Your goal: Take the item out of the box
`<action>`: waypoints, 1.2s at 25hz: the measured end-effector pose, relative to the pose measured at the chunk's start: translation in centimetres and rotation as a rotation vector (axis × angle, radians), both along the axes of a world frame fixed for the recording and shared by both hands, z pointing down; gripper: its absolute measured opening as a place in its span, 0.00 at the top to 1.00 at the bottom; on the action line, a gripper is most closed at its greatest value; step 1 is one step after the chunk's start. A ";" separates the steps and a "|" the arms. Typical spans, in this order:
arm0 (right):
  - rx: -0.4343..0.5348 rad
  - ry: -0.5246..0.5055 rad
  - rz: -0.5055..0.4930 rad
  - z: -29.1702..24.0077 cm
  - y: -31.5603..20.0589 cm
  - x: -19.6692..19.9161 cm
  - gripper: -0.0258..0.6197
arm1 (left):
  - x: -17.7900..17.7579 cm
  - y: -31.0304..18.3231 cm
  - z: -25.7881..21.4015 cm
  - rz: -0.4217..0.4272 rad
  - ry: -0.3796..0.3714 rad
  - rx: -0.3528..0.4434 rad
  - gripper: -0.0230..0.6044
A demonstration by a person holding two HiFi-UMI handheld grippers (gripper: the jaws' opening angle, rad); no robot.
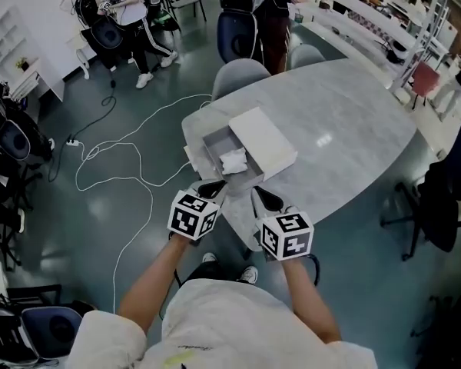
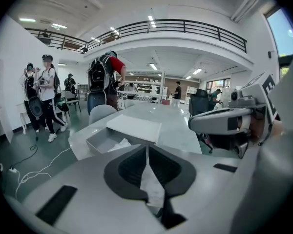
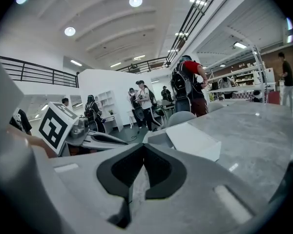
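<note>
Two grippers are in our hands at the near edge of the desk [image 1: 346, 121], just beside the box [image 1: 210, 140]. We hold the left gripper [image 1: 212, 188] with its jaws pressed together on nothing, and the right gripper [image 1: 266, 198] is likewise closed and empty. We see the white crumpled item [image 1: 233, 160] lying inside the open grey box, next to the white lid [image 1: 263, 143], which lies across part of the box.
</note>
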State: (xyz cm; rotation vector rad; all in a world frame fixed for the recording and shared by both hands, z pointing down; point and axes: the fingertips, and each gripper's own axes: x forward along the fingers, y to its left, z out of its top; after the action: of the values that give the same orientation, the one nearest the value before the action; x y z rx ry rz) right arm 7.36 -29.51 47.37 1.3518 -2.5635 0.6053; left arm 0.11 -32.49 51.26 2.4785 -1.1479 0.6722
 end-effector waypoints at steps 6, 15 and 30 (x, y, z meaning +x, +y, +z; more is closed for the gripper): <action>-0.024 0.012 0.028 0.9 -1.2 1.0 0.95 | 1.1 -2.4 2.0 0.111 -0.095 -0.020 0.93; -0.047 0.041 0.090 1.8 -5.3 0.8 0.95 | 1.5 -6.9 5.4 0.263 -0.209 -0.061 0.93; -0.085 0.069 0.193 2.9 -10.6 1.5 0.95 | 3.5 -11.5 10.2 0.513 -0.365 -0.113 0.85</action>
State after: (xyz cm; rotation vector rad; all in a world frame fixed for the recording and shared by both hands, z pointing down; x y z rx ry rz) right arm 8.85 -40.15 50.24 1.5733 -2.3436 0.6783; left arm 3.60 -43.99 61.42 2.6311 -0.5382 1.3320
